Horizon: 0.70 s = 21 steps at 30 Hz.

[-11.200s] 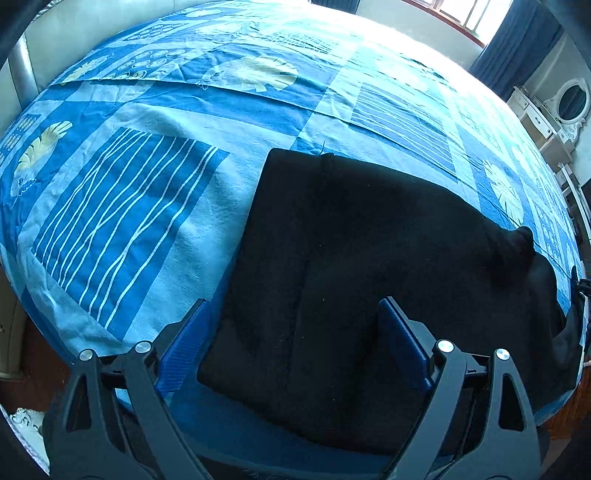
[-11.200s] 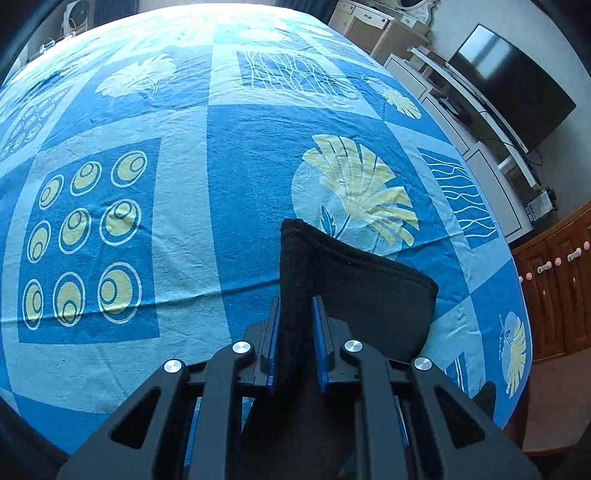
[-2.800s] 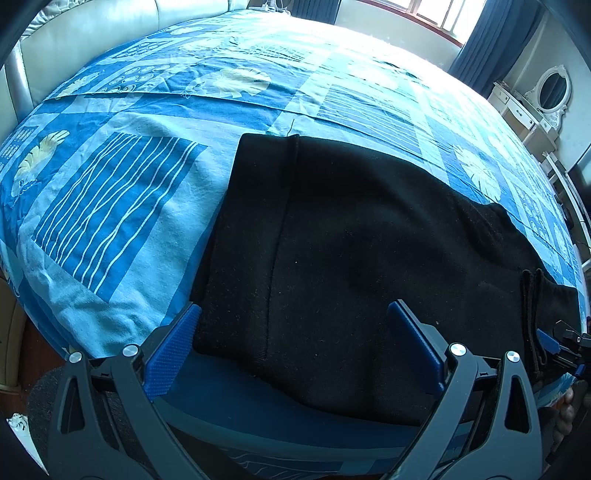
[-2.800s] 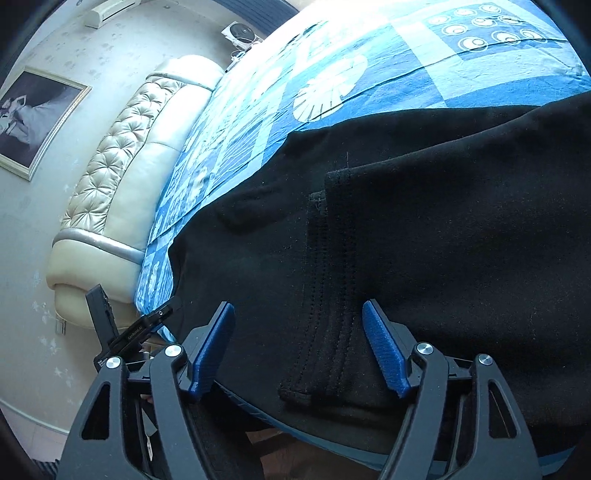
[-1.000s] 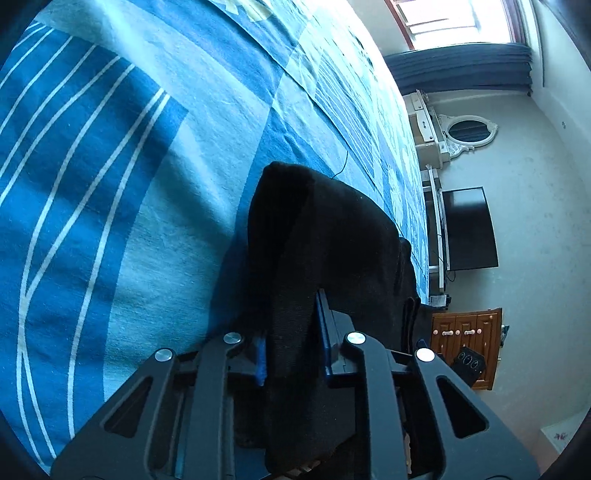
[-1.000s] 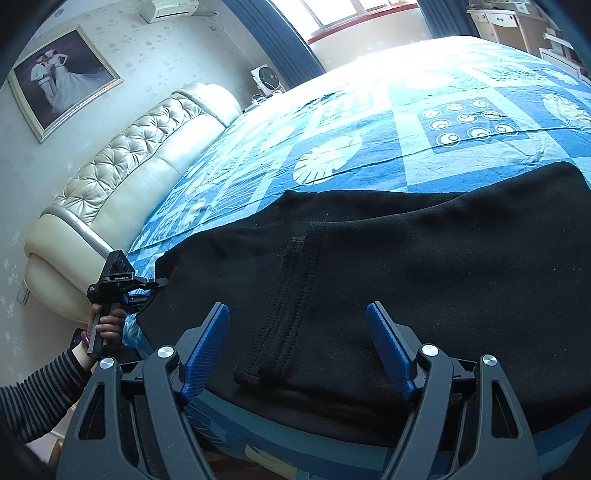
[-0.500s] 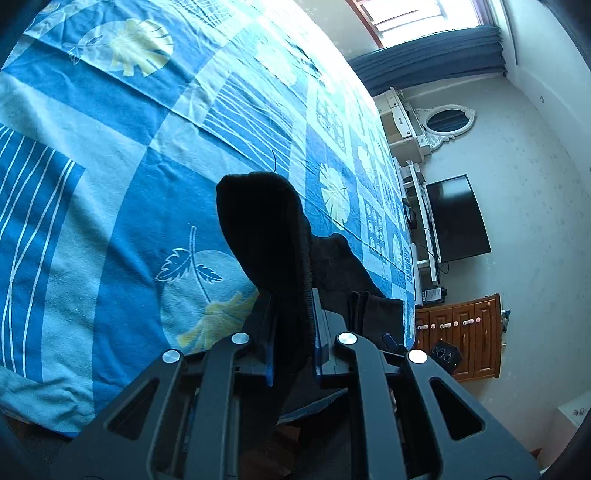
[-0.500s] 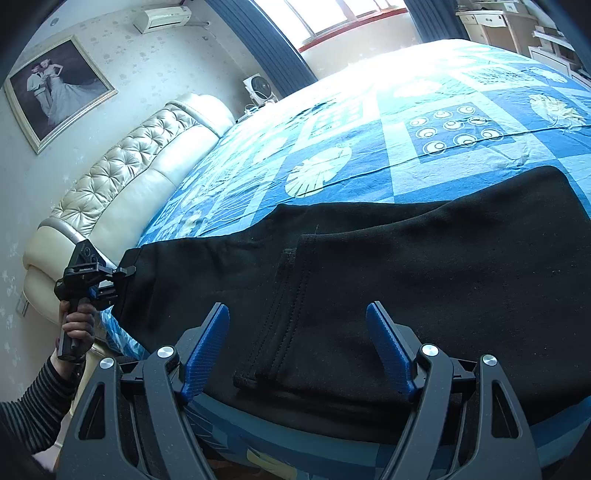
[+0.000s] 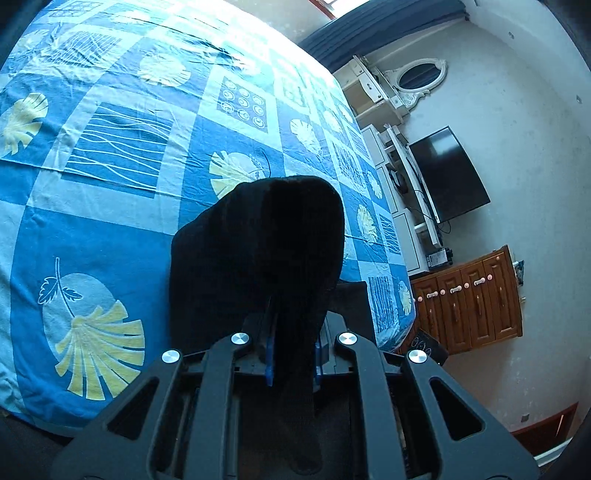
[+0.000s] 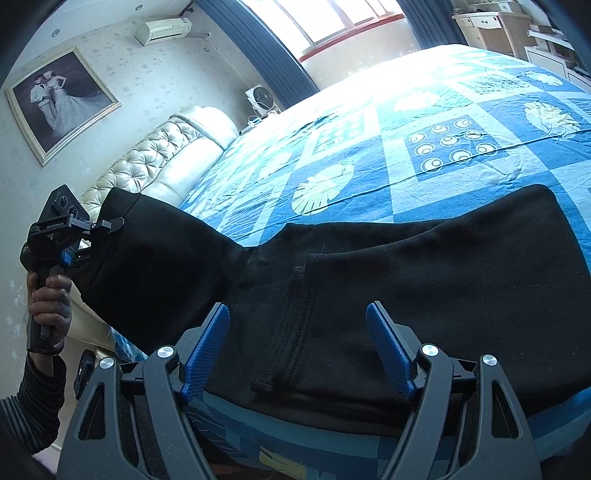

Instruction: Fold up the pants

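Jaws of left gripper (image 9: pixel 291 354) clamped on one pants (image 10: pixel 406 280) end — right gripper (image 10: pixel 299 350) jaws apart.

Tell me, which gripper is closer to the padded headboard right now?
Left. The left gripper, clamped on the lifted end of the black pants, is up beside the headboard. The right gripper hangs open over the pants' folded part, farther along the bed.

Daylight floods in from the window (image 10: pixel 332 22) at the far side, washing the distant end of the bedspread (image 10: pixel 424 70) into white glare. The black pants (image 9: pixel 258 240) read as near-featureless dark mass, folds barely visible. Both fisheye views bow straight lines strongly and vignette to black at the corners; focus is sharp throughout
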Each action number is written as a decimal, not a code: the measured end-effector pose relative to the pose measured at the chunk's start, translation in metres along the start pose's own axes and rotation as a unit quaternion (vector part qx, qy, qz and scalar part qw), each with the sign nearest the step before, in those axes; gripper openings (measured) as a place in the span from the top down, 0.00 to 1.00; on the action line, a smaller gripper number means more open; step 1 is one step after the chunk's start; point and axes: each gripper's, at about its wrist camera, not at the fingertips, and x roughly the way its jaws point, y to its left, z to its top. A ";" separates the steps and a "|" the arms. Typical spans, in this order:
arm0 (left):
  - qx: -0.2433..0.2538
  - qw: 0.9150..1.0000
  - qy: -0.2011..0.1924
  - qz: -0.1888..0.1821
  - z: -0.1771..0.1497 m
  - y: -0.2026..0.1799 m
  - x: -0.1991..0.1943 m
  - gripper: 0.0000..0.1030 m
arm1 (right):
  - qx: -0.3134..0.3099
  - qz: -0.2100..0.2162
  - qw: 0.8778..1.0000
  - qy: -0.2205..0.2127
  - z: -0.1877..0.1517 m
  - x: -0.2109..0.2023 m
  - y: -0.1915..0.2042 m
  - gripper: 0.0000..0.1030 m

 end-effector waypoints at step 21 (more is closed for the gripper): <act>0.167 0.971 0.059 0.162 -0.042 -0.121 0.218 0.87 | 0.120 -0.055 0.989 -0.067 0.008 -0.066 -0.086 0.16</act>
